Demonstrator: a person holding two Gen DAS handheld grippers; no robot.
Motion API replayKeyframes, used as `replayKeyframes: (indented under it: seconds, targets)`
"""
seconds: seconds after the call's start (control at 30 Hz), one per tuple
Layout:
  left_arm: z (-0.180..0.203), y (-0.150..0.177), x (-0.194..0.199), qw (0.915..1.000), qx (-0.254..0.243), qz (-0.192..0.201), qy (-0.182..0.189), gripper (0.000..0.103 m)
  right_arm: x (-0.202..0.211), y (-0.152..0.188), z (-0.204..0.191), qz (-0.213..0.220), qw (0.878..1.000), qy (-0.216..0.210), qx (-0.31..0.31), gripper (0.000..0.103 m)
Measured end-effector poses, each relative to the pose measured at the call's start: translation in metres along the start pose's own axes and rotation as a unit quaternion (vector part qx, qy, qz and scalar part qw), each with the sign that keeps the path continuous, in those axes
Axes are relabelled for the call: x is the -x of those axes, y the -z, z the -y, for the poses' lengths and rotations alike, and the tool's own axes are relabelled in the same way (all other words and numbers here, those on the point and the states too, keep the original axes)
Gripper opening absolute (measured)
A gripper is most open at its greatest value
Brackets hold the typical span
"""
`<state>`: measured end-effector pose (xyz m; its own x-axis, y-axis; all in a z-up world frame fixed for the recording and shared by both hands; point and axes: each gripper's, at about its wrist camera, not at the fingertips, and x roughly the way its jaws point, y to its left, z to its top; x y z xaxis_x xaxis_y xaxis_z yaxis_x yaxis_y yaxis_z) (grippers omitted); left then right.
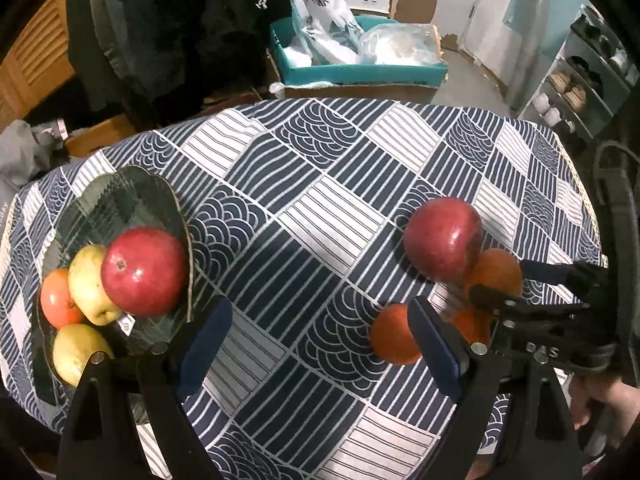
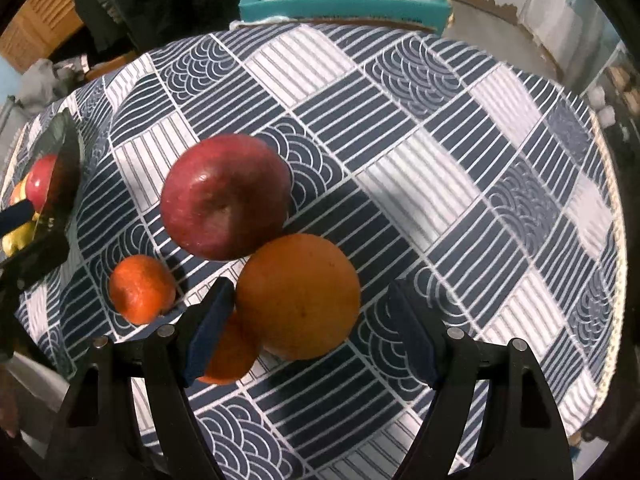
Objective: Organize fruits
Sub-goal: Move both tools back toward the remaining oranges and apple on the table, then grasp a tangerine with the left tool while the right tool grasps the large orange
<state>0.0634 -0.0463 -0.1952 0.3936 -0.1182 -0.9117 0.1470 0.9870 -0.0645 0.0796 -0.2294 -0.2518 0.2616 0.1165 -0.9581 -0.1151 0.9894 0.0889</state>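
1. The left gripper (image 1: pixel 320 344) stood with its jaws spread and nothing between them but patterned tablecloth (image 1: pixel 320 184).
2. The dark glass plate (image 1: pixel 132 196), holding fruit, lay just outside its left jaw.
3. The right gripper (image 2: pixel 312 328) hung unclenched; the large orange (image 2: pixel 298 296) sat between its jaws, nearer the left pad, apparently ungripped.
4. The red apple (image 2: pixel 226 196) lay just beyond the fingertips, touching the orange.

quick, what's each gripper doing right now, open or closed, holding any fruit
Left gripper: open, holding nothing, only tablecloth between its fingers.
Right gripper: open around the large orange, not visibly clamped on it.
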Motion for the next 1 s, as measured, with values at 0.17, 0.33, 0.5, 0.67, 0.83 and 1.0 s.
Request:
replayKeyframes:
  seconds: [0.17,0.33,0.5,0.67,0.83,1.0]
  targets:
    - [0.005,0.003,-0.003,0.9997,0.001,-0.011,0.023,0.090,-0.010,0.002,0.005,-0.013,0.999,-0.024,-0.016,0.066]
    - [0.015,0.008,-0.010,0.9993,-0.013,-0.020,0.028,0.090,-0.005,0.003,0.002,-0.008,1.000,-0.013,-0.010,0.064]
    - [0.024,0.011,-0.015,0.9987,-0.028,-0.025,0.035,0.090,0.011,0.002,0.007,0.012,1.000,-0.005,-0.018,0.064]
    - [0.036,0.014,-0.022,0.9976,-0.054,-0.032,0.029,0.090,0.024,0.006,0.019,0.024,0.999,0.009,-0.028,0.064]
    - [0.048,0.021,-0.032,0.9949,-0.088,-0.044,0.021,0.072,0.029,0.010,0.028,0.029,0.999,0.012,-0.041,0.064]
    - [0.052,0.024,-0.042,0.9936,-0.098,-0.049,0.025,0.062,0.027,0.009,0.027,0.027,0.999,0.010,-0.041,0.064]
